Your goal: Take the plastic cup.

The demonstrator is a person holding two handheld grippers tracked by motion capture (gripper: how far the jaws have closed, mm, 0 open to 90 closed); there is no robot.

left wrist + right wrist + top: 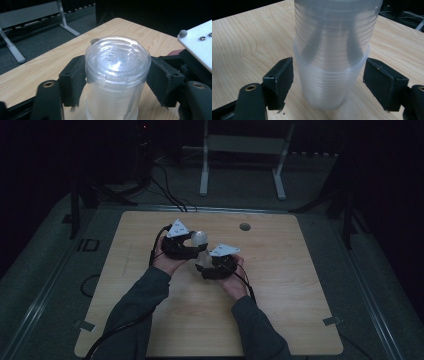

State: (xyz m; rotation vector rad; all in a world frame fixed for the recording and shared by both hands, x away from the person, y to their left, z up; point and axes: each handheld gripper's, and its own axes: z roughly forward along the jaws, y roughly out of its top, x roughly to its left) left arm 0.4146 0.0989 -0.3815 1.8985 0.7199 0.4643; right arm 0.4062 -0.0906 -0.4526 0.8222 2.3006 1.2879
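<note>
Clear plastic, ribbed walls: we're looking at a stack of cups point(201, 247) nested one in another, sitting between our two grippers above the middle of the wooden table point(280, 285). Nothing visible inside the cups besides more cups.

In the left gripper view the stack point(116, 75) shows a closed round end toward the camera, with faint embossed marks and a glare spot on it. Our left gripper point(192, 241) has its jaws against both sides of that top cup, pinching it just under the rim band.

In the right gripper view the stack point(330, 62) shows as a wider outer cup with a narrower one seated in it, fine horizontal ridges all the way along, dark shapes showing through the walls. Our right gripper point(206, 266) has its jaws spread; there's a gap on each side, pads not touching the cup.

High view: both hands close together, grey plates on top of each gripper, stack bridging the two.

A small round hole point(244, 226) sits in the table near its far edge.
</note>
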